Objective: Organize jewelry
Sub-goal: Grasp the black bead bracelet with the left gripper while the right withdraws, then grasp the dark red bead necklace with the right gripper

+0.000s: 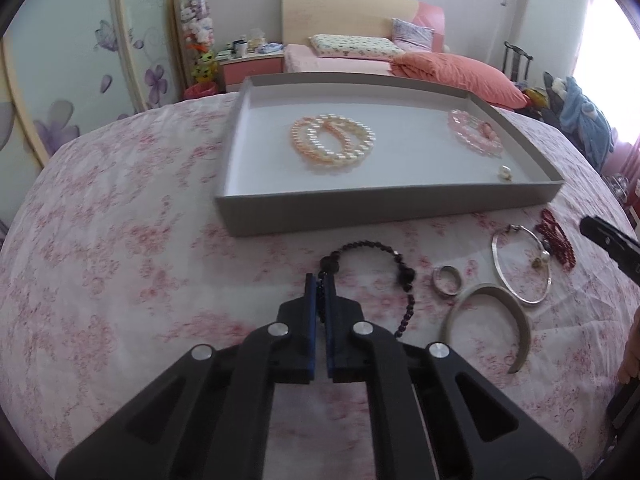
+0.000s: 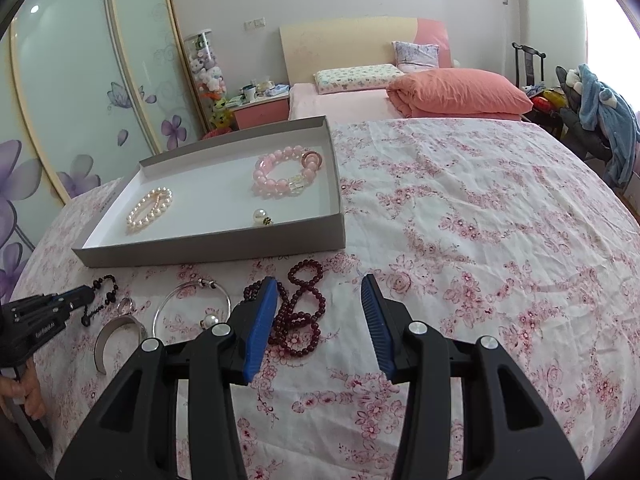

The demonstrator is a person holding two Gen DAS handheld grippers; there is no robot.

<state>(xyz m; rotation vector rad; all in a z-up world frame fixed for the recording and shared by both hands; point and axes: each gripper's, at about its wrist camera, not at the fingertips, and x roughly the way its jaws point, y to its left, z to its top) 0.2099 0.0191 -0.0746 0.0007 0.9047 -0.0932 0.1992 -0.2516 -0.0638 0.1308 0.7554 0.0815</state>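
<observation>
A grey tray [image 1: 384, 208] sits on a surface covered with a pink-flowered cloth [image 1: 120, 240], at twelve o'clock from the left gripper [image 1: 320, 280]. Inside it lie a coil of pearl bracelets [image 1: 334, 140] toward its middle, a pink bead bracelet [image 1: 476, 132] at the two o'clock corner, and a single pearl earring [image 1: 505, 172] near the front wall. On the cloth in front of the tray the rest of the jewelry is spread in a row: a dark bead bracelet [image 1: 384, 260], then toward three o'clock a small silver ring [image 1: 447, 280], an open silver cuff [image 1: 492, 320], a thin silver bangle [image 1: 520, 268] with a pearl on it, and a heap of dark red beads [image 1: 558, 240]. The left gripper's fingers [image 1: 310, 312] are clenched on the left end of the dark bead bracelet, strands of it pinched between the blue pads, the rest curving away to the right on the cloth. The right gripper [image 2: 320, 296] stands partly spread and grasps nothing; the dark red beads [image 2: 300, 312] lie just inside and under its left finger [image 2: 262, 320], and whether that finger touches them cannot be told. A bed with an orange quilt [image 2: 460, 92] stands behind.
</observation>
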